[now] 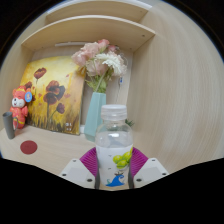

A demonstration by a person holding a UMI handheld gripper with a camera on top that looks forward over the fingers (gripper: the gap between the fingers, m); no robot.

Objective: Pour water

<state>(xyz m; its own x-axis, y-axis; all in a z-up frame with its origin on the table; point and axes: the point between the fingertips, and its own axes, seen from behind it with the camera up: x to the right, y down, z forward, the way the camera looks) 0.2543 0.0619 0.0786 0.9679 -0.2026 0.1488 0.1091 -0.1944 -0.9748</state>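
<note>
Clear plastic bottle (115,145), capped, is clamped in the hand-held gripper (114,166) before the vase (94,112); carrying step, and pouring needs a cup, unseen.

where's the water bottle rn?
In the gripper view, the water bottle stands upright between the fingers of the hand-held gripper, which look closed on it. The vase of flowers is just behind it.
</note>
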